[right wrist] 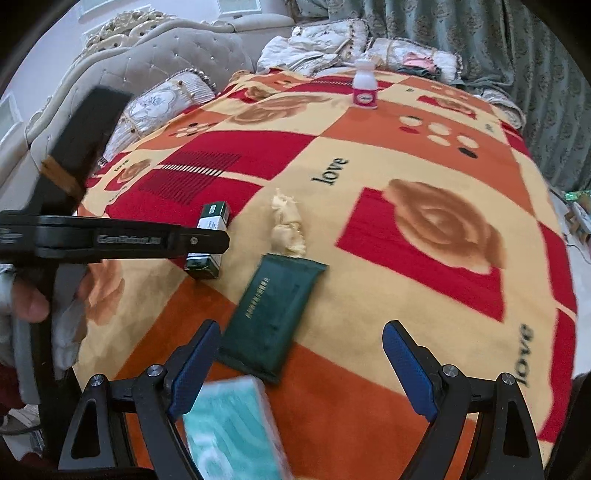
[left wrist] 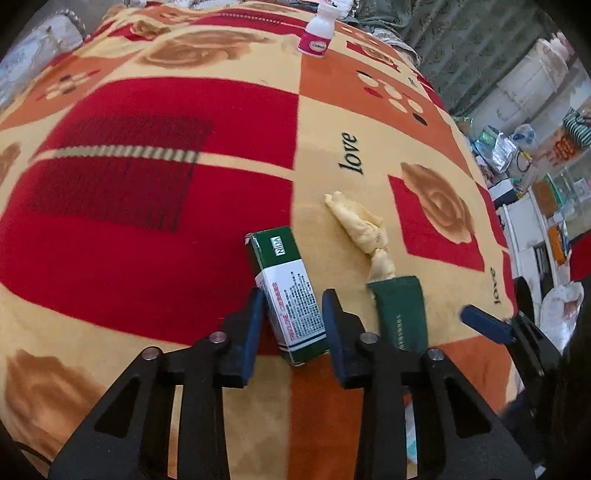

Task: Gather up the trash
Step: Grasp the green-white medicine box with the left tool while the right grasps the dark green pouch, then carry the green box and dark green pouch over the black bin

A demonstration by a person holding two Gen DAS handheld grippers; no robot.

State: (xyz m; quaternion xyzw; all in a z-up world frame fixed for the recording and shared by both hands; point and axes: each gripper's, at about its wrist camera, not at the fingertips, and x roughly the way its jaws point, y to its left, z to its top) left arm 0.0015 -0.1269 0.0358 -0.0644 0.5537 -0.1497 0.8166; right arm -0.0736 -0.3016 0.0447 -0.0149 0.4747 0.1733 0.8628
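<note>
Left wrist view: the left gripper has its blue pads closed against the long sides of a green-and-white carton, which lies on a patterned blanket. The carton's long axis runs from 6 toward 12 o'clock, in line with the fingers. At 3 o'clock from it lies a dark green pouch, with a crumpled yellow tissue at its far end. A small pink-labelled bottle stands far off at 12 o'clock. In the right wrist view the right gripper is wide open and empty, the pouch between its fingers toward the left one, its long axis tilted toward 1 o'clock. A blurred teal pack sits at 6 o'clock.
</note>
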